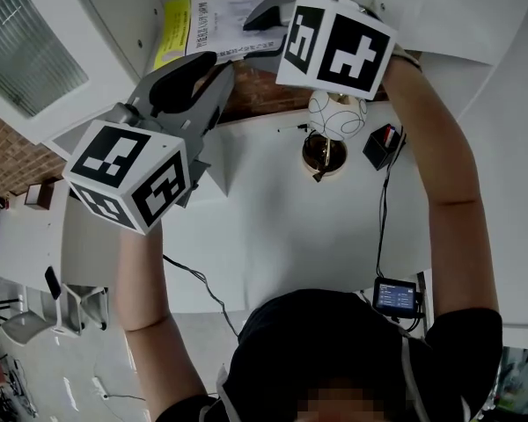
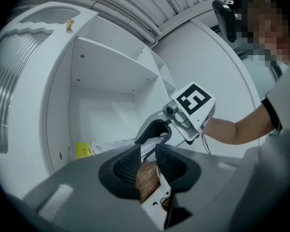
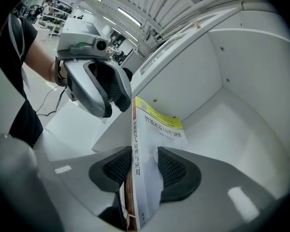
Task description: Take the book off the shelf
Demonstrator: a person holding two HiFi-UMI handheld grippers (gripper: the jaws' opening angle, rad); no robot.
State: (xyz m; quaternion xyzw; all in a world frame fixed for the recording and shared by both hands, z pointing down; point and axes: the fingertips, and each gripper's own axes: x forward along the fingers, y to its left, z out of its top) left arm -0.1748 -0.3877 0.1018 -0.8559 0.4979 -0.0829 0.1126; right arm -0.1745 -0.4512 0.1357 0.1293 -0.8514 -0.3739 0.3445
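The right gripper's (image 3: 144, 151) fingers (image 3: 117, 167) filled the foreground of its own view, one on each side of the book (image 3: 157, 129). One pad lay against the spine. A strip of white cover showed before the other pad, so the fingers stood apart around the book and were not clamped on it. The book lay on the floor of the white shelf's (image 3: 232, 110) open compartment, its near end toward that gripper and a yellow band across the far end of its cover. The left gripper (image 2: 147, 151) hung just beside the right one, in front of the same compartment. Its fingers (image 2: 128, 170) were a little apart with nothing held between them, and only a brick-patterned surface (image 1: 255, 90) showed through the gap. Below both arms lay a white worktop (image 1: 273, 227) carrying a small screen device (image 1: 394, 295).
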